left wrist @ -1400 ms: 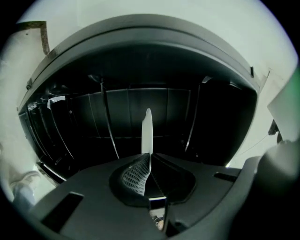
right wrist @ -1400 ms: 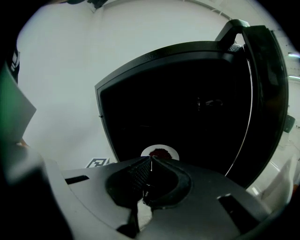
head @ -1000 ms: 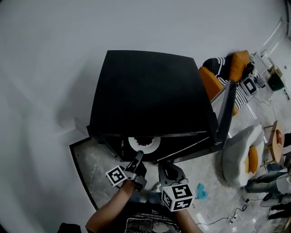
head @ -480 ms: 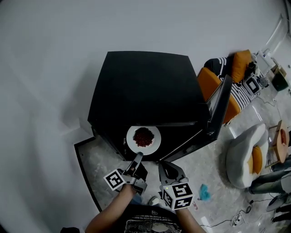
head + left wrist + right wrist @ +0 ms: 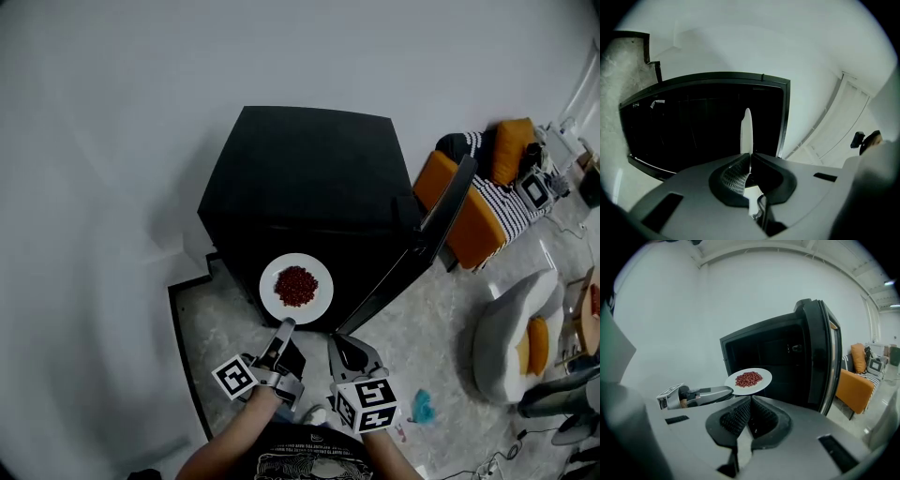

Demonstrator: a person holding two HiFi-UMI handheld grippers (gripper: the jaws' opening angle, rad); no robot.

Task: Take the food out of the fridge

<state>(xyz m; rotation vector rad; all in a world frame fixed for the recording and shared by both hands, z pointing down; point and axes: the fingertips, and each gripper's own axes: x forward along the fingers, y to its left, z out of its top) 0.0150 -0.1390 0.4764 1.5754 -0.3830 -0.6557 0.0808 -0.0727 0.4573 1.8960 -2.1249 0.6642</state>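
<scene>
The left claw point(image 5: 749, 157) is clenched on the rim of a white plate point(image 5: 746, 129), which is seen edge-on between its jaws and is held roughly level. In the right claw's view the left claw point(image 5: 723, 391) is seen reaching in from the left, with the plate point(image 5: 740, 389) carried at its tip. A small heap of dark red food point(image 5: 748, 378) is borne in the middle of the plate. The right claw point(image 5: 750, 399) is shut on nothing, its ribbed pads met at their tips, and it is held just beside the left one, pointed toward the fridge point(image 5: 764, 352). From the head view the left claw point(image 5: 286, 325) and the right claw point(image 5: 337, 339) are seen side by side, with the plate point(image 5: 272, 298) and its food point(image 5: 296, 285) held outside the black fridge point(image 5: 309, 178), in front of its dark open front and above the pale floor point(image 5: 216, 319). The door point(image 5: 422, 244) is swung wide to the right. An orange sofa point(image 5: 464, 230) is placed beyond the door, and the fridge is backed by a plain white wall point(image 5: 141, 112).
</scene>
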